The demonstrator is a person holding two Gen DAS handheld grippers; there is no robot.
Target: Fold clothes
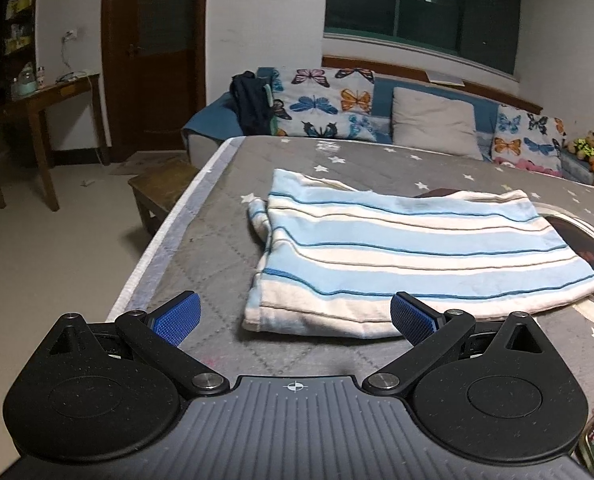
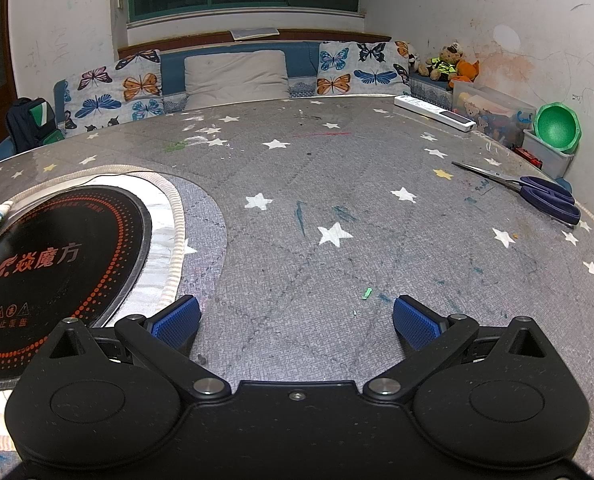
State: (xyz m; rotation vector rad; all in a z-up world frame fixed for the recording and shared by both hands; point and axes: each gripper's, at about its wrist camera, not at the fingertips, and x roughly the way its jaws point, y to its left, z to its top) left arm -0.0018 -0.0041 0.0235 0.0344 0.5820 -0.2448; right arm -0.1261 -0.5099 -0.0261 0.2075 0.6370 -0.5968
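- A wooden side table (image 1: 53, 92) is standing against the wall at the far left of the left wrist view, with a dark wooden door (image 1: 153, 52) just beside it.
- A low wooden stool (image 1: 159, 192) is sitting on the floor, touching the left edge of the grey star-patterned table (image 1: 201, 248).
- The left gripper (image 1: 295, 316) is hovering over that table with its jaws spread wide, grasping nothing; its blue pads (image 1: 177, 318) are standing well apart.
- A folded blue-and-white striped garment (image 1: 397, 252) is lying flat on the table just ahead of the left gripper, its near hem sitting between the pads' line and the table middle.
- The garment's right end is overlapping a round black cooktop (image 2: 53, 272) set into the table; only a scrap of the cloth is showing at the left edge of the right wrist view.
- The right gripper (image 2: 296, 316) is hanging over bare tabletop to the right of the cooktop, released and empty.
- Purple-handled scissors (image 2: 537, 194) are lying near the table's right edge.
- A green bowl (image 2: 557, 128) is resting tilted in a bin by the wall.
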